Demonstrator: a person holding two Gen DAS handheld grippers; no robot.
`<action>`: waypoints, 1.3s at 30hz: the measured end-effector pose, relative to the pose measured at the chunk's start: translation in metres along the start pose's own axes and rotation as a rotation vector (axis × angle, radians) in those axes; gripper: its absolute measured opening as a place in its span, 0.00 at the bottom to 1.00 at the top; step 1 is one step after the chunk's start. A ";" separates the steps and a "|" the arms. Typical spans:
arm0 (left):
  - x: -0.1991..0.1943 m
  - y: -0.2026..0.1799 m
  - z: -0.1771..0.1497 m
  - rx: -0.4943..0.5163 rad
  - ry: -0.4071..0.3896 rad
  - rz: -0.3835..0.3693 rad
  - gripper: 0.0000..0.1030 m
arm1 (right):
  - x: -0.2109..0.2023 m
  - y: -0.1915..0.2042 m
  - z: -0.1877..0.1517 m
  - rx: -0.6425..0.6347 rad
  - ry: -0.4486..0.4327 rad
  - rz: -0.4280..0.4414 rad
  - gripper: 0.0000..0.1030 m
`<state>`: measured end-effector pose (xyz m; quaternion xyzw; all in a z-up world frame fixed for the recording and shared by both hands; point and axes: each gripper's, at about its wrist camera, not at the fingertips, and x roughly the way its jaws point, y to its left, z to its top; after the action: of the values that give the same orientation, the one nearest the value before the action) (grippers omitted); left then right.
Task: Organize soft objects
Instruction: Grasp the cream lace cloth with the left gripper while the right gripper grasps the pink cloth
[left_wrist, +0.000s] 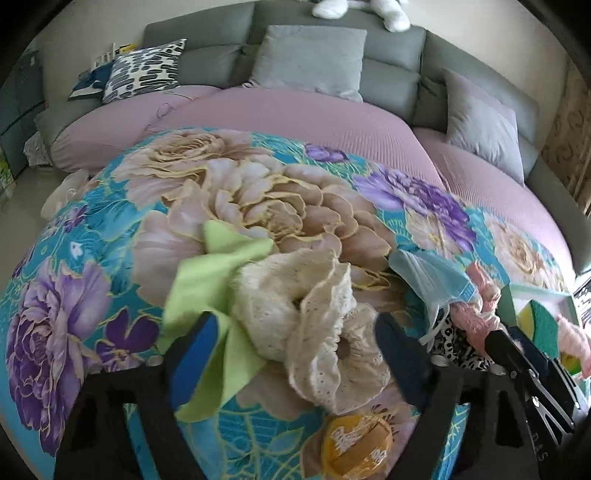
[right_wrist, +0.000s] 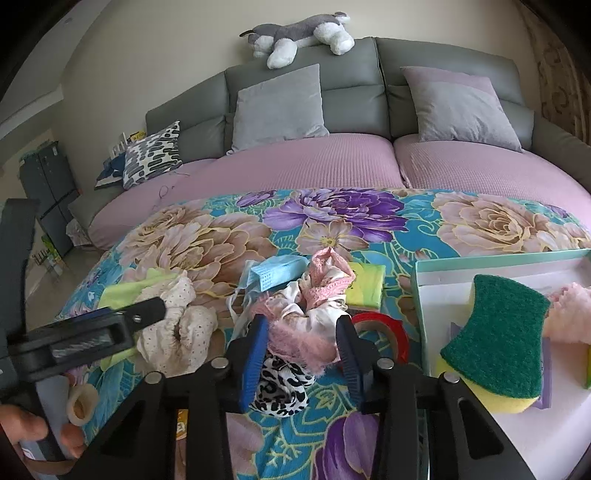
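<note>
pink fuzzy scrunchie lies on the floral cloth between the right gripper pads, not yet pinched; squeeze it mid-bunch (clear of the leopard-print scrunchie). the left gripper gapes around a cream eyelet-lace scrunchie.

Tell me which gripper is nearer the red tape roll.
Right. The right gripper straddles a pink scrunchie with the red tape roll just beyond its finger; the left gripper straddles the cream scrunchie, farther off.
</note>
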<state>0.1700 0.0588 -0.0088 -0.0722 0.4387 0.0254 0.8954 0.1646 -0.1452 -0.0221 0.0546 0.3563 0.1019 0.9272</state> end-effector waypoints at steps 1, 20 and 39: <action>0.002 -0.003 0.000 0.011 0.003 0.009 0.82 | 0.001 0.000 0.000 -0.002 0.000 -0.001 0.38; 0.027 -0.024 -0.004 0.085 0.034 0.086 0.37 | 0.003 -0.003 -0.001 0.025 -0.003 0.030 0.15; 0.033 -0.009 -0.005 0.003 0.030 0.039 0.20 | 0.010 -0.008 -0.005 0.056 0.019 0.041 0.15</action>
<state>0.1878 0.0489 -0.0372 -0.0627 0.4533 0.0412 0.8882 0.1700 -0.1503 -0.0335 0.0867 0.3666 0.1114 0.9196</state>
